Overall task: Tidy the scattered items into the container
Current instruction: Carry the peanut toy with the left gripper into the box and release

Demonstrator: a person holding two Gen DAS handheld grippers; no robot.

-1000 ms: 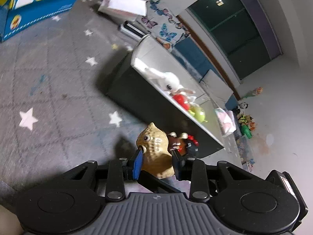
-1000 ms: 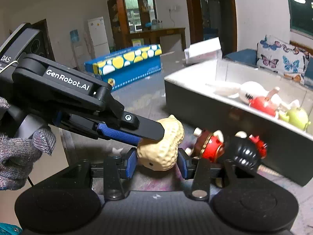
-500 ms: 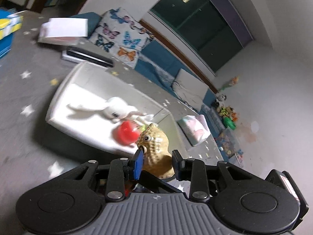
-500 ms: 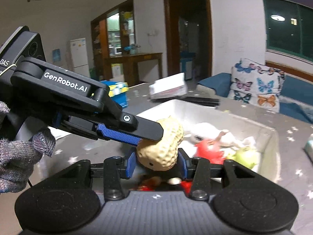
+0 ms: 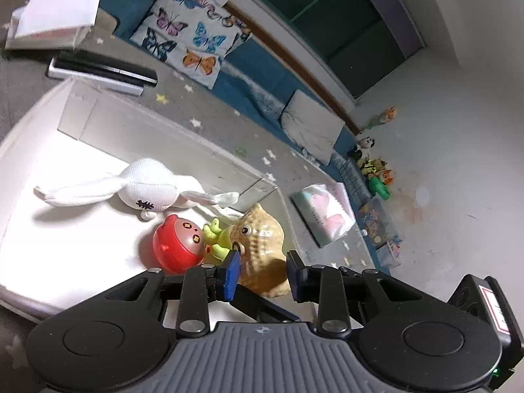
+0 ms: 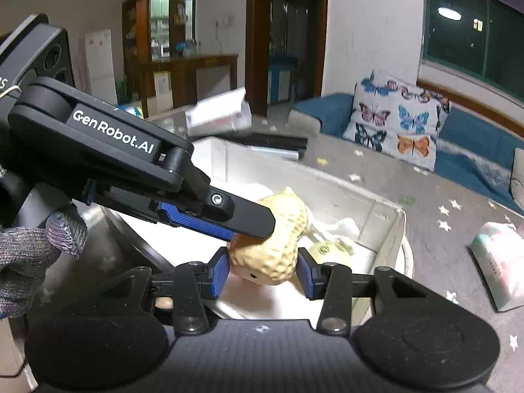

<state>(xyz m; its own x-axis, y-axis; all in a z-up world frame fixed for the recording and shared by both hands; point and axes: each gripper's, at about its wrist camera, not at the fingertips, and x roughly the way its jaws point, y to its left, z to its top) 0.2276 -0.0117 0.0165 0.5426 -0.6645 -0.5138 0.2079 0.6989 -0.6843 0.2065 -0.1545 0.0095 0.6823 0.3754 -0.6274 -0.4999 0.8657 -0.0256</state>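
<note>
Peanut toy (image 6: 271, 249) | clamped between both grippers' fingers (image 6: 218, 270) | above container (image 5: 98, 124)

Left gripper (image 5: 263, 273): blue pads closed against both sides of the peanut toy (image 5: 262, 249), fingers pointing forward and downward. Right gripper (image 6: 262, 273): pads likewise pressed on the same toy's flanks, from another direction. Gloved hand (image 6: 29, 258) visible at left edge of right wrist view, around the left gripper's handle.
</note>
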